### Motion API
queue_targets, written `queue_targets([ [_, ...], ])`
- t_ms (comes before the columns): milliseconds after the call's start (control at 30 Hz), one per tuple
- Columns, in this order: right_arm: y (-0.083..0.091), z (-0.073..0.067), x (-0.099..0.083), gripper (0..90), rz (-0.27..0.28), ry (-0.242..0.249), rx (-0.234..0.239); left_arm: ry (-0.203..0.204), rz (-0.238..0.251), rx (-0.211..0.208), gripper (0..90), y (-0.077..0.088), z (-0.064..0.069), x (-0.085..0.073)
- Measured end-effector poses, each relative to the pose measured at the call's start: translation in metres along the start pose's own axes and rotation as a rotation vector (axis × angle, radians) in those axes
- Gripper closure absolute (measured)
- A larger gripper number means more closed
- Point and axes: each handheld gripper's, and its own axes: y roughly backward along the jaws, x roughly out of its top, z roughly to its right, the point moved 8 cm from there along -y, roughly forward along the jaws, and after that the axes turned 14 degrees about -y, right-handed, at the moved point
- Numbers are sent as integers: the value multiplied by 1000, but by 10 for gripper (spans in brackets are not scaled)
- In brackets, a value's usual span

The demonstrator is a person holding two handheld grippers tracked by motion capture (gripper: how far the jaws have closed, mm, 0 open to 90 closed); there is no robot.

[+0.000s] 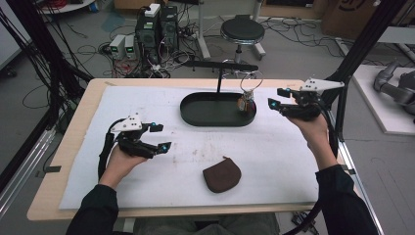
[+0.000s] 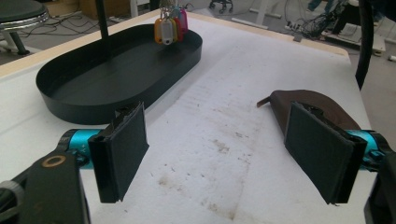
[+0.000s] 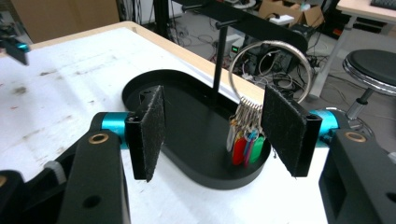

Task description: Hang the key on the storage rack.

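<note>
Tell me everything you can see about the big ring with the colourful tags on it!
The key ring is a big, thin, shiny metal hoop hanging from the black stand's crossbar. A cluster of small rings hangs at its bottom and carries plastic tags in red, blue, green, orange and pink, some with white labels. The tags dangle down inside one end of the black oval tray, near its wall. Nothing grips it; the right gripper's jaws stand open in front of it.

Count, relative to the tray point(image 1: 195, 115): 1 black oval tray, 1 upright post point(image 1: 219, 81) rising from it, 1 key ring point(image 1: 250, 81) hanging over its right end with at least 4 coloured tags point(image 3: 243, 145). 1 brown pouch point(image 1: 222, 176) in front of the tray. 2 grippers: left gripper point(image 1: 157, 137), right gripper point(image 1: 277, 98).
</note>
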Motion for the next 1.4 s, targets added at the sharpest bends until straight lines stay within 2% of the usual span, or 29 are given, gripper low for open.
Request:
queue_targets([
  [300, 20, -4, -36, 350, 30, -70, 26, 28, 4, 26, 212, 1, -10, -5],
  [467, 21, -4, -52, 319, 38, -94, 41, 13, -21, 17, 213, -7, -7, -7],
  [600, 23, -3, -62, 301, 48, -112, 45, 13, -22, 16, 212, -10, -7, -8],
  [800, 27, 1, -63, 270, 65, -124, 50, 11, -18, 18, 212, -10, -7, -7],
  [1000, 23, 1, -67, 241, 38, -121, 55, 13, -13, 22, 212, -8, -9, -7],
  [1400, 13, -2, -70, 220, 23, -107, 71, 2, -19, 45, 213, 0, -8, -4],
])
